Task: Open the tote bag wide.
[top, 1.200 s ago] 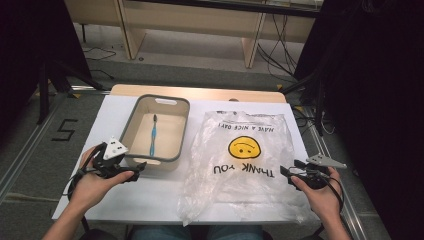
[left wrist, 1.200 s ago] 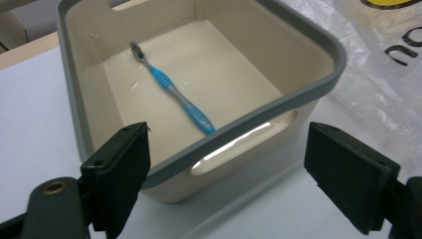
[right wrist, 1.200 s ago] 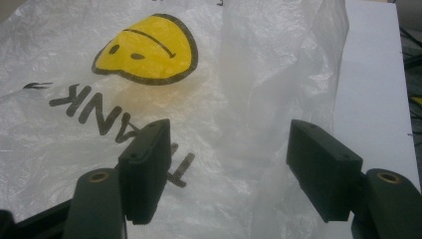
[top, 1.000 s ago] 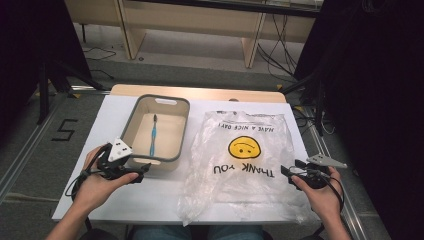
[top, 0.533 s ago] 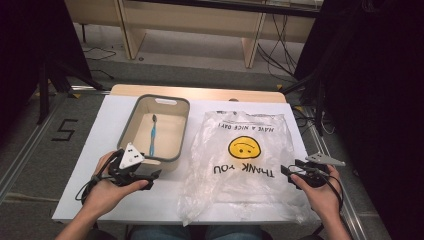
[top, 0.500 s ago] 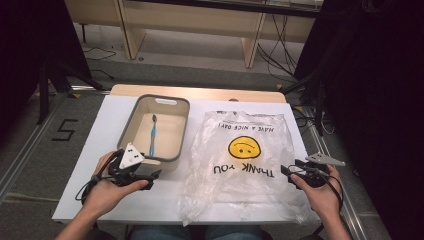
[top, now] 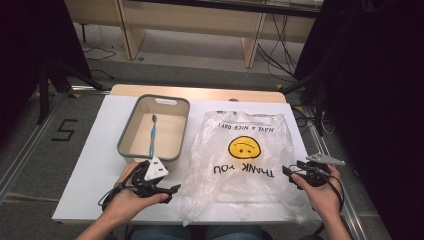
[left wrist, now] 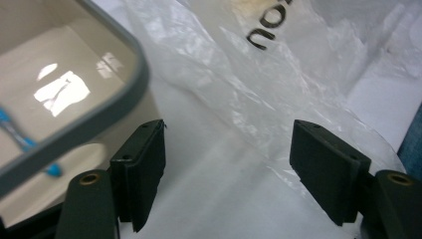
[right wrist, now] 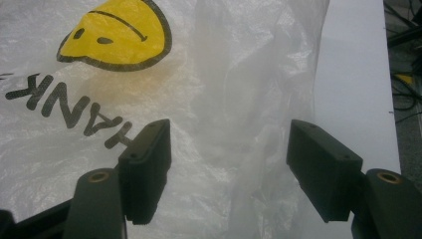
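Observation:
A clear plastic bag (top: 245,160) with a yellow smiley face and "THANK YOU" print lies flat on the white table (top: 95,155). Left of it stands a grey bin (top: 150,156) holding a blue toothbrush (top: 152,135). My left gripper (top: 172,191) sits by the bin's near corner, pointing at the bag's near left edge. In the left gripper view my left gripper (left wrist: 226,127) is open over the bag's edge (left wrist: 259,84); its jaws have just been closing a little, pressing on nothing. My right gripper (top: 290,175) is open at the bag's right edge, and the film (right wrist: 199,74) lies under my right gripper (right wrist: 226,127).
The bin's rim (left wrist: 99,107) is close beside the left jaw. Bare white table (right wrist: 353,74) runs along the bag's right side to the edge. Wooden shelving and cables stand beyond the table's far edge.
My left hand has moved right along the table's near side, from the bin's left corner toward the bag's edge. The right hand and the bag have not moved.

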Motion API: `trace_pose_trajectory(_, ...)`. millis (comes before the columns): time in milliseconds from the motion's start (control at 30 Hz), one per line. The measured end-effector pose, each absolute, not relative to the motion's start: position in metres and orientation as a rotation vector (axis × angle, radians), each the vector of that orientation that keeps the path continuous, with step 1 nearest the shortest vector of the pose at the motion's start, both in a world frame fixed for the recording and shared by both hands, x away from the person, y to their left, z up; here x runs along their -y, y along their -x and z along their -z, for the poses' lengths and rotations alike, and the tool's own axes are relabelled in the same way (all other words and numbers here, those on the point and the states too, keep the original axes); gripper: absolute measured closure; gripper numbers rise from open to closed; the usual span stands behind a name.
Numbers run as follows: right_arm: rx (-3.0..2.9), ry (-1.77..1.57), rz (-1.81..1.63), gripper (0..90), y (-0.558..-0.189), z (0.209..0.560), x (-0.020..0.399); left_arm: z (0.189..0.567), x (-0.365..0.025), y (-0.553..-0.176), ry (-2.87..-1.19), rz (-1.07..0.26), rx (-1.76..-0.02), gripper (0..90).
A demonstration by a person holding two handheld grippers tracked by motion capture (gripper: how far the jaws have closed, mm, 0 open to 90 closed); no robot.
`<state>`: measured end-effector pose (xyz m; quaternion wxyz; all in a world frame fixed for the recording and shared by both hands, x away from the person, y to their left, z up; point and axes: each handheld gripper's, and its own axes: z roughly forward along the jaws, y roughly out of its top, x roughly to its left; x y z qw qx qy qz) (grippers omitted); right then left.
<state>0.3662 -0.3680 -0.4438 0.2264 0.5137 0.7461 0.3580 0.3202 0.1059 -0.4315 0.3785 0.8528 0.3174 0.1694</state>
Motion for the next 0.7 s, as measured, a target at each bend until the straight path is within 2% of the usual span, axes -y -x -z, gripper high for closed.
trace_pose_trajectory(400, -2.073, -1.42, -0.969, 35.1, -0.369, 0.447, 0.367, 0.456, -0.076, -0.321, -2.267, -0.327, -0.769, 30.3)
trace_pose_trajectory(700, -2.081, -1.462, -0.922, 36.2, -0.369, 0.449, 0.368, 0.474, -0.06, -0.328, -2.341, -0.285, -0.804, 38.3)
